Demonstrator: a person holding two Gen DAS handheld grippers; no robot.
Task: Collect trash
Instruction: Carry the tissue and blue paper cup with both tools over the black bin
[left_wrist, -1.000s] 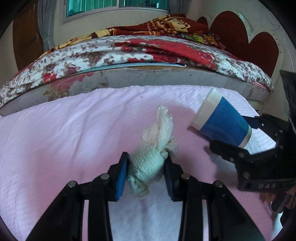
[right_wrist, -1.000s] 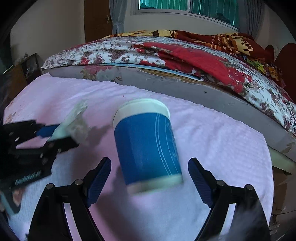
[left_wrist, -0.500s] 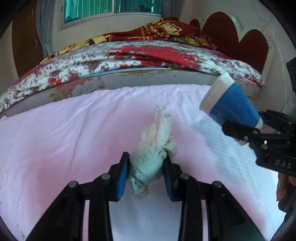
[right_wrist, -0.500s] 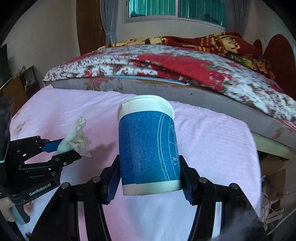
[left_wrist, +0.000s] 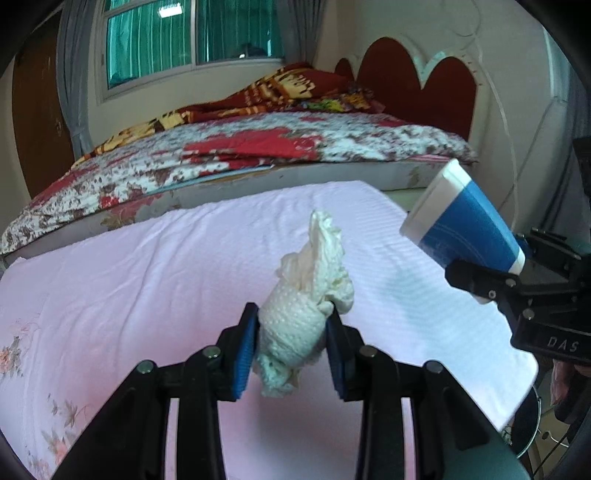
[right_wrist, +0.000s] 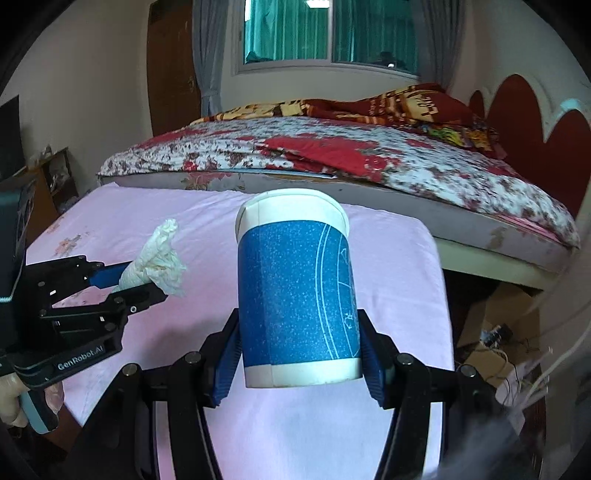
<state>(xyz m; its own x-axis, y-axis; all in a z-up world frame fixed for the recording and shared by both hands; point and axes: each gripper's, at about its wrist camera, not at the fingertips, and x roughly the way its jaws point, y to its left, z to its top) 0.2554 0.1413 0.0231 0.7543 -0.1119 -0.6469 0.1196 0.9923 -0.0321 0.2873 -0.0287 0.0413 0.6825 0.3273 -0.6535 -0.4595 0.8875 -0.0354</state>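
Since 1 second ago the right claw (right_wrist: 297, 360) has closed on the cup (right_wrist: 295, 291) and lifted it off the pink desk (left_wrist: 147, 266), at 3 o'clock of the left claw (left_wrist: 291, 354) pinching the tissue (left_wrist: 306, 306), so both pieces await a bin, unseen here.

Crumpled tissue (left_wrist: 303, 314) in the left gripper (left_wrist: 291, 347), left of the paper cup (right_wrist: 295, 295) in the right gripper (right_wrist: 297, 354), both above the cloth-covered table (left_wrist: 147, 266) before the bed (left_wrist: 258, 147).
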